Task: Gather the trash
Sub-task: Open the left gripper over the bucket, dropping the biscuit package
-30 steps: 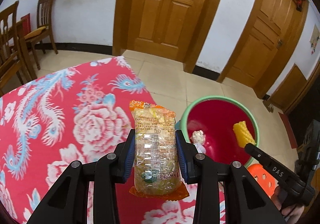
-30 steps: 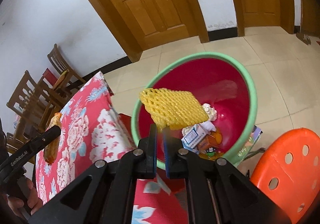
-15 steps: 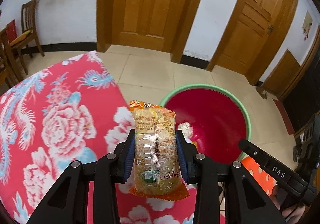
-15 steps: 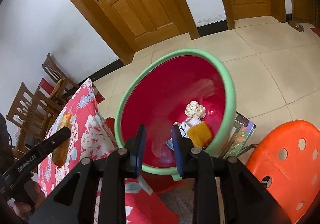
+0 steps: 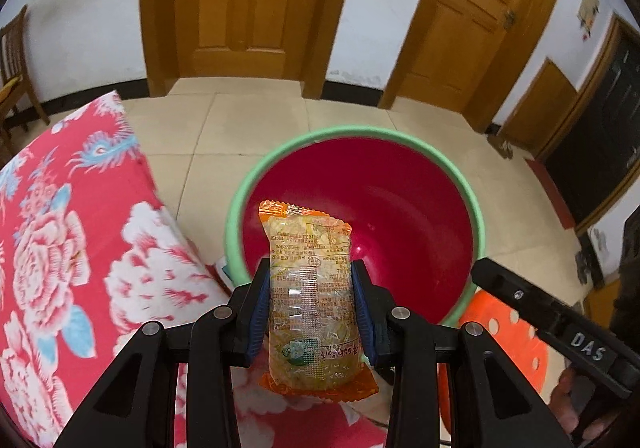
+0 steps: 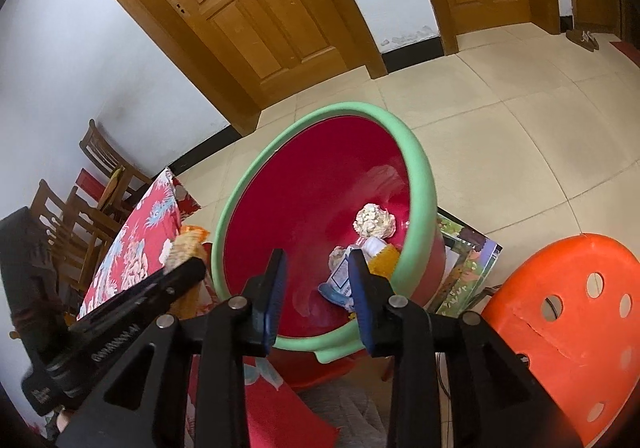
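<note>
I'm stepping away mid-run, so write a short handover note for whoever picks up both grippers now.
Left gripper: shut on the snack packet, held at the near rim of the red basin.
Right gripper: open, holding nothing, over the basin.
Done: yellow foam net, crumpled paper and a small carton lie in the basin.
Left: move the packet over the basin and release.

A table (image 5: 72, 248) draped in a red floral cloth stands on a beige tiled floor (image 6: 500, 120). Beside it on the floor are a red basin (image 6: 304, 208) and an orange stool (image 6: 568, 312).
</note>
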The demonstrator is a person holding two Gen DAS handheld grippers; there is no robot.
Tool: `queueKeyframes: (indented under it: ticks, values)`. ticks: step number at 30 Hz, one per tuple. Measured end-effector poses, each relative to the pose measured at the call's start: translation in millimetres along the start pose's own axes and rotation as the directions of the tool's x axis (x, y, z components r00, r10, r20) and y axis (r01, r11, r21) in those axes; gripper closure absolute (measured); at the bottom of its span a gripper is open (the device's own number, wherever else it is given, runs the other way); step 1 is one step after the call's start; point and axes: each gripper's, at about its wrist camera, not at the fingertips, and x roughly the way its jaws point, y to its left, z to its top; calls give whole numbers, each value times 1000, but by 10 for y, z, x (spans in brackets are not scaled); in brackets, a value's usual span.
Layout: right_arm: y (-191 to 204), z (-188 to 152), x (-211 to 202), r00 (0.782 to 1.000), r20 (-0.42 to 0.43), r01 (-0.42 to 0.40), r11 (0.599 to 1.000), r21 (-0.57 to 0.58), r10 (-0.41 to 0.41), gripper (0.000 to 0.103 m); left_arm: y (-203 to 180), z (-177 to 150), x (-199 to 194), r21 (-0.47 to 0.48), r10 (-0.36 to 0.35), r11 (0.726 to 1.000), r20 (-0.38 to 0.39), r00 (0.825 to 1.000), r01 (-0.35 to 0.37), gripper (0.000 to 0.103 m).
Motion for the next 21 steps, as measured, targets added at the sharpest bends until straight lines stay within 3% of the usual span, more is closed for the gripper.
queueKeyframes:
  ticks: [5, 9, 21]
  values:
    - [-67, 12, -8, 1000, 2, 4, 1000, 15, -4, 62, -47, 10, 104, 12, 10, 1000, -21, 1000, -10, 63]
    - [-72, 12, -13, 1000, 2, 7, 1000, 17, -7, 61, -43, 18, 75, 15, 19, 1000, -10, 1000, -19, 49]
    - [86, -47, -86, 1000, 8, 3, 1000, -23, -2, 47, 139, -39, -204, -50, 67, 997, 24, 997, -65, 45]
